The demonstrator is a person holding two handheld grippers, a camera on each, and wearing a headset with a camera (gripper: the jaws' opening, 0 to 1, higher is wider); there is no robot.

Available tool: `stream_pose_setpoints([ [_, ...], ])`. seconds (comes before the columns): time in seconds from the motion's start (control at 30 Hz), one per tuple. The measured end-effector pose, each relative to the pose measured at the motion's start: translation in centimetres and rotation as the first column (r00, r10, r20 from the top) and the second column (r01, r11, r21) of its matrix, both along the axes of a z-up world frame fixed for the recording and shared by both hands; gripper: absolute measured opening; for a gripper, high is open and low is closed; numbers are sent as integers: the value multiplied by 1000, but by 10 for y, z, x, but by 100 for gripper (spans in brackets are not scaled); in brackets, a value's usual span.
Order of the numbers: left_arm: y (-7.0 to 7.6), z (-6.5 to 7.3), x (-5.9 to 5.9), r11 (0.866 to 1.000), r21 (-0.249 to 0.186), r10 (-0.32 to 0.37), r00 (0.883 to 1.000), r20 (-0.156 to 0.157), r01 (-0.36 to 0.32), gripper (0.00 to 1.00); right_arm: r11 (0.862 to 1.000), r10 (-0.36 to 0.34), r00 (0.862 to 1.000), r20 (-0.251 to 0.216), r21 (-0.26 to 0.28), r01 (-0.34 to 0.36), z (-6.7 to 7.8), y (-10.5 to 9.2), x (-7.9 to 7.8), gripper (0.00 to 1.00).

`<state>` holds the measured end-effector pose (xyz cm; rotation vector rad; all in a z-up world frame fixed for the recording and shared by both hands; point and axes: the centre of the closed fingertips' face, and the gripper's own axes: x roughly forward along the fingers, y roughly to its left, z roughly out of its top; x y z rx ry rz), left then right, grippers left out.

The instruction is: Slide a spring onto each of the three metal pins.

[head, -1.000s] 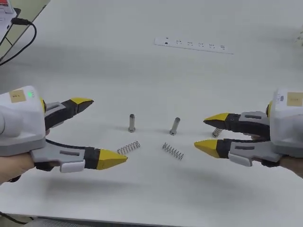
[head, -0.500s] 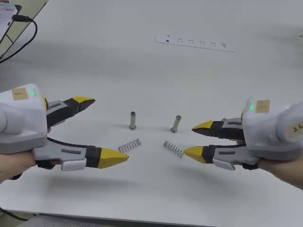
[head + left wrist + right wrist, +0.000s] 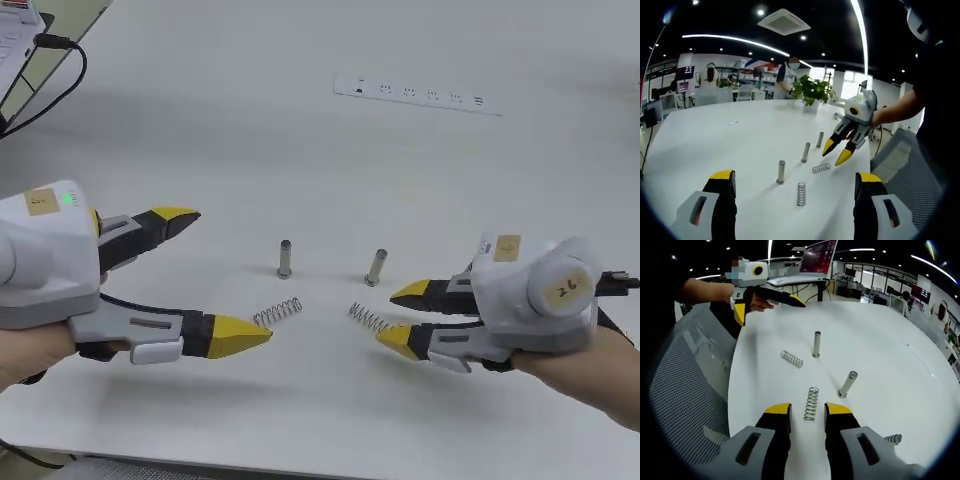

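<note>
Working on the white table [image 3: 330, 170], you look to be at the pick-up step for the next spring. Your left gripper [image 3: 205, 275], at 9 o'clock in the head view, has its jaws wide apart and holds nothing. Your right gripper [image 3: 398, 315], at 4 o'clock, has its jaws slightly apart and is also empty, with its tips just beside the near spring [image 3: 367, 318]. The first pin [image 3: 285, 258] and second pin [image 3: 376, 267] stand bare at 12 o'clock of the springs. The far spring [image 3: 277, 311] lies near your left gripper's lower tip. A coiled piece [image 3: 892, 439] at 4 o'clock in the right gripper view may be a pin already sprung, but it is too small to tell. Next, straddle the near spring mid-length and close gently, since it will likely roll.
</note>
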<state>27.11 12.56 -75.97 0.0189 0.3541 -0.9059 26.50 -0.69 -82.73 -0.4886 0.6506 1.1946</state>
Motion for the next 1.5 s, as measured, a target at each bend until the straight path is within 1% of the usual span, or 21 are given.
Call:
stream_pose_setpoints([
  [0.13, -2, 0, 0, 1000, 3, -5, 1000, 0, 5, 96, 1000, -1, 1000, -10, -31, 1, -10, 0, 1, 24],
  [0.2, -3, 0, 0, 1000, 3, -8, 1000, 1, 8, 96, 999, -1, 1000, -18, -33, 0, -12, 1, 0, 24],
  [0.37, -6, 0, -2, 1000, 6, -19, 1000, -2, 19, 94, 999, 3, 1000, -18, -40, -4, -14, 5, 0, 22],
  [0.6, -3, 1, -3, 1000, 2, -9, 1000, -7, 9, 93, 998, -3, 1000, -26, -56, 2, -17, 4, 2, 20],
  [0.67, -3, 2, -3, 1000, -5, -8, 1000, -6, 8, 93, 998, -1, 1000, -27, -59, -1, -18, 5, 1, 19],
  [0.8, -3, 2, -3, 1000, -5, -7, 1000, -7, 7, 92, 998, 1, 1000, -24, -64, -2, -20, 5, 1, 18],
  [0.9, -4, 2, -4, 1000, -18, -11, 1000, -14, 10, 92, 998, 1, 1000, -24, -68, -3, -21, 5, 1, 17],
  [1.0, -4, 2, -4, 1000, -14, -12, 1000, -8, 12, 92, 997, 0, 1000, -24, -73, -2, -21, 4, 1, 16],
  [1.07, -4, 2, -4, 1000, -17, -12, 1000, -13, 12, 91, 997, -1, 1000, -26, -74, -1, -22, 4, 1, 15],
  [1.13, -4, 2, -4, 1000, -16, -13, 1000, -13, 13, 91, 997, 2, 1000, -18, -80, -4, -22, 3, 2, 14],
  [1.27, -4, 1, -5, 1000, -19, -17, 1000, -20, 16, 90, 996, -2, 1000, -23, -85, 0, -24, 3, 2, 13],
  [1.3, -4, 2, -5, 1000, -22, -19, 1000, -20, 19, 89, 996, -3, 1000, -23, -87, 1, -25, 3, 3, 13],
  [1.37, -6, 3, -7, 999, -44, -28, 999, -27, 27, 88, 996, -3, 1000, -22, -91, 1, -26, 3, 3, 12],
  [1.47, -4, 2, -7, 999, -28, -25, 1000, -17, 24, 89, 995, 4, 1000, -13, -97, -5, -27, 4, 4, 11],
  [1.5, -4, 1, -7, 999, -28, -22, 1000, -21, 21, 89, 995, 4, 1000, -12, -97, -5, -27, 4, 4, 10],
])
